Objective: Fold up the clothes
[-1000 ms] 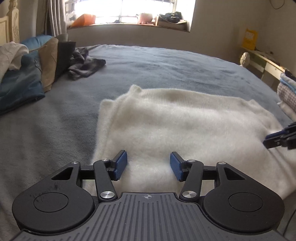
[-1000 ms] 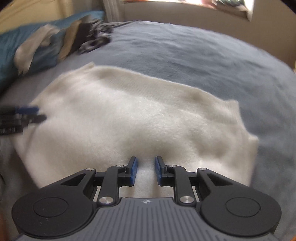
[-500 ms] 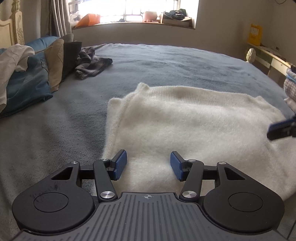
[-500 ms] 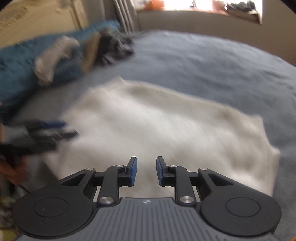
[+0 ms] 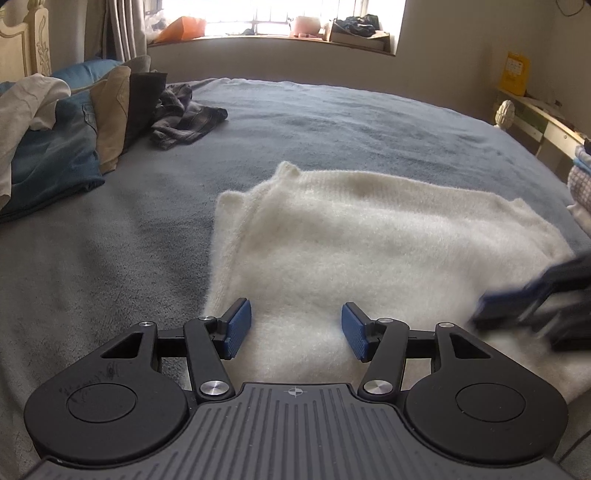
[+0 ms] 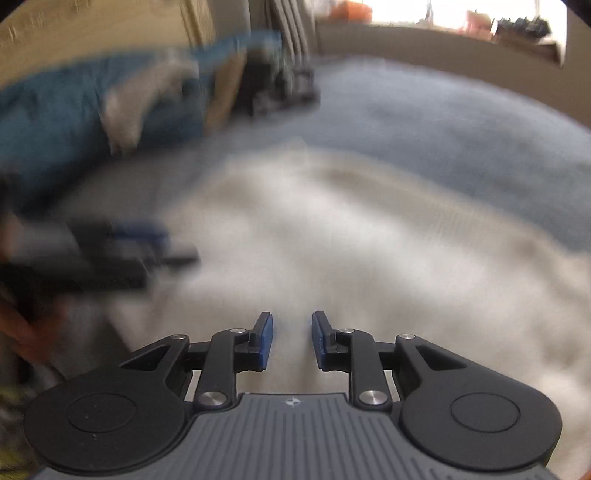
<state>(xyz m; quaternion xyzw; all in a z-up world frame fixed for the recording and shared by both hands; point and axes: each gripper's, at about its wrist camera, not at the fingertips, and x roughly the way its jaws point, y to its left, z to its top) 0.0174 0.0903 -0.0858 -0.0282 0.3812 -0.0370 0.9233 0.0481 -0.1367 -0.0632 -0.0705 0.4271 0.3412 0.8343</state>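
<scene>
The left claw point(image 5: 296, 329) hangs low over the near edge of the fluffy cream-white knitted sweater point(image 5: 369, 254), its blue-padded fingers point(image 5: 236, 328) spread wide with nothing between them. The right claw point(image 6: 291, 339) is also released, its pads set apart by a narrower gap and empty, poised just above the same sweater point(image 6: 369, 266); that view is heavily smeared by motion, so fine detail is lost there. In the left wrist view the right claw point(image 5: 532, 299) shows as a dark, blurred shape with a blue tip over the sweater's right side. In the right wrist view the left claw point(image 6: 122, 254) appears as a blurred dark form at the sweater's left edge.

The sweater lies flat and folded on the grey plush blanket-covered bed point(image 5: 110, 258), its left border doubled over in a visible layer.

Farther along the bed's left side sits a heap of blue denim, tan and white clothes point(image 5: 62, 136), with a crumpled dark plaid garment point(image 5: 184, 118) just beside it. A stack of pale checked folded cloth point(image 5: 581, 184) sits at the right edge. Beyond, a bright window sill with an orange object and boxes point(image 5: 280, 31) lines the far wall.
</scene>
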